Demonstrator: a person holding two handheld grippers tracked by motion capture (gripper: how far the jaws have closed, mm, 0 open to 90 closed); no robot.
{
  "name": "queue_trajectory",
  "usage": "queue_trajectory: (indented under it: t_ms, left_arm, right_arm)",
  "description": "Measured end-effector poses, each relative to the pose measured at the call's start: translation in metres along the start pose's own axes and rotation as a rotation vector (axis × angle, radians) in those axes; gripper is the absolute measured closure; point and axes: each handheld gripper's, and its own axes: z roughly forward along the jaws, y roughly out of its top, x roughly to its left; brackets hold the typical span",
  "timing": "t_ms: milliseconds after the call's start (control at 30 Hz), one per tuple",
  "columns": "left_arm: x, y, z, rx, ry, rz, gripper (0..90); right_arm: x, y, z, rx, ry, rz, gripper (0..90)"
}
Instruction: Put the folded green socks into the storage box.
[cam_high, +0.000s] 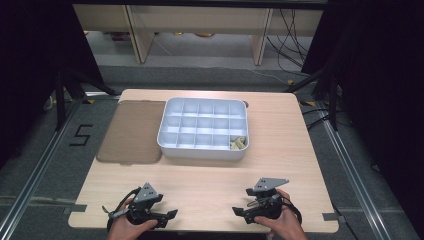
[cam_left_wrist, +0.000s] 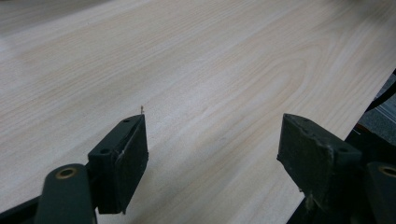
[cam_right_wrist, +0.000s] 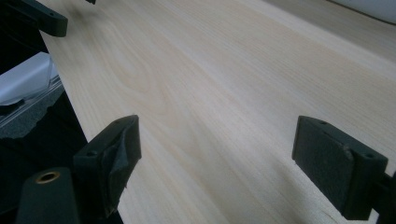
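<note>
Near the front edge of the wooden surface (cam_high: 210, 190), two hand-held tongs rest low, one toward each front corner. The left tongs (cam_left_wrist: 212, 140) stand apart with nothing but bare wood between them. The right tongs (cam_right_wrist: 217, 149) also stand apart and empty, pointing across toward the left ones. Farther in, at the middle of the surface toward the back edge, sits a white divided tray (cam_high: 202, 150) with many small compartments. Its front right compartment holds a few small pale pieces (cam_high: 237, 143), too small to identify. Beside the tray, toward the left edge, a flat brown lid (cam_high: 131, 131) lies touching it. The tray looks like light, stiff plastic, probably smooth; its rim or outer wall seems the safest hold. The lid looks thin, best pinched at an edge.
</note>
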Motion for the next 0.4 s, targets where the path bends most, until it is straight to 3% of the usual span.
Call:
queue_trajectory:
  t_ms: [400]
  left_arm:
    - [-0.0016, -0.0005, 0.0009, 0.003, 0.011, -0.007, 23.6]
  right_arm:
    - [-0.0009, 0.0001, -0.0001, -0.008, 0.001, -0.003, 16.5]
